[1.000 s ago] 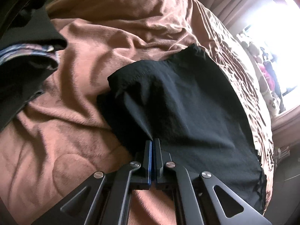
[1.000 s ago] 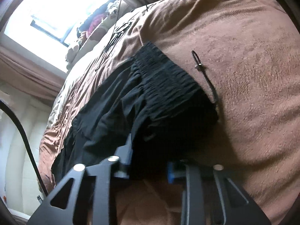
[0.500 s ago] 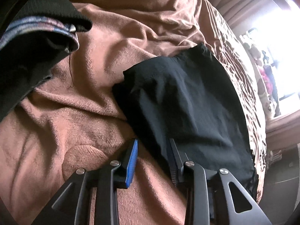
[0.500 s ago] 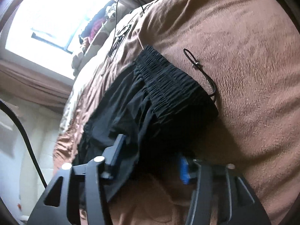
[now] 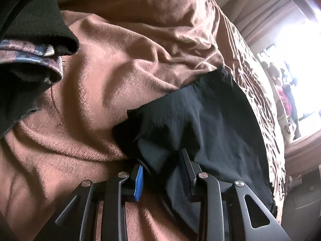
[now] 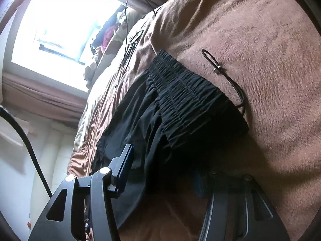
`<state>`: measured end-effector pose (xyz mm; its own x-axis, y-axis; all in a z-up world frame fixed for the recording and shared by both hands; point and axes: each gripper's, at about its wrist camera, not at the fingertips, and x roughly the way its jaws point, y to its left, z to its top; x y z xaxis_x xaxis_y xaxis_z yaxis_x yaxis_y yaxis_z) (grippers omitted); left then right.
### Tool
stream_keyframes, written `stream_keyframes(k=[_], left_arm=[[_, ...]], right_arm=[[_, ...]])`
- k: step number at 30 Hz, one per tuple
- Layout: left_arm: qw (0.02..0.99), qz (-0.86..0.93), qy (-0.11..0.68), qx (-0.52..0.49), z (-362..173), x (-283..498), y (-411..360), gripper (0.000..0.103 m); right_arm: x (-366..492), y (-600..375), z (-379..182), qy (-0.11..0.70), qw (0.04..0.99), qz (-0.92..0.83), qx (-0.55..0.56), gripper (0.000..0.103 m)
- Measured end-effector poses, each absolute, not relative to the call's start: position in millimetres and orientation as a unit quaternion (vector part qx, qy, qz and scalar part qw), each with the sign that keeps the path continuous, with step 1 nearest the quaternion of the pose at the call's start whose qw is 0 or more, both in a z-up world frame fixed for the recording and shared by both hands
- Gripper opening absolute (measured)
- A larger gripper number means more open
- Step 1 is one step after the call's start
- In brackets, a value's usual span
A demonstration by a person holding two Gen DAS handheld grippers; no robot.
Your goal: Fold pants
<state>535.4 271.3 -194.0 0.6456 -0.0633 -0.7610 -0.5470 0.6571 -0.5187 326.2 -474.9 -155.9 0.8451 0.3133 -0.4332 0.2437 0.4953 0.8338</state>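
Black pants [image 5: 216, 124] lie on a brown blanket [image 5: 112, 92] on a bed. In the left wrist view my left gripper [image 5: 162, 166] is open, its jaws astride the near edge of a pant leg end, with cloth bunched between them. In the right wrist view the gathered elastic waistband [image 6: 186, 98] lies folded over the pants [image 6: 140, 124], a black drawstring [image 6: 224, 76] trailing onto the blanket [image 6: 260, 60]. My right gripper [image 6: 162, 166] is open wide, its jaws either side of the waistband's near edge. Its right finger is in deep shadow.
A pile of dark clothes with a plaid garment [image 5: 30, 60] lies at the upper left of the left wrist view. A bright window [image 6: 60, 20] with soft toys on its sill stands beyond the bed. A black cable [image 6: 30, 144] hangs at the left.
My left gripper was shut a second ago; it has opened and now straddles the pant leg edge. My right gripper has opened wider and drawn back a little from the waistband.
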Motion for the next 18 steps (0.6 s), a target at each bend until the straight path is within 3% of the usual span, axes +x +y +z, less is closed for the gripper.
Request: stream_keyframes(k=[1,2,3,5,18], left_arm=[[0.822,0.15,0.393,-0.384,-194,536,271,0.033],[0.825,0.158,0.392,-0.375,-192,536,269,0.025],[0.827,0.166,0.391,-0.368,-191,535,269,0.008],[0.829,0.164,0.382,-0.374,-188,531,271,0.004],[0.854,0.143,0.358,-0.349,-119,504,267,0.002]], right_arm=[[325,-474,-155,0.274,0.822,0.018,0.5,0.048],[325,-474,-154,0.271,0.824,0.014,0.497,0.037],[325,-475,-154,0.27,0.827,0.006,0.493,0.021],[319,-477,-153,0.262,0.826,0.008,0.498,0.016],[300,-467,-101,0.264,0.86,0.017,0.436,0.011]])
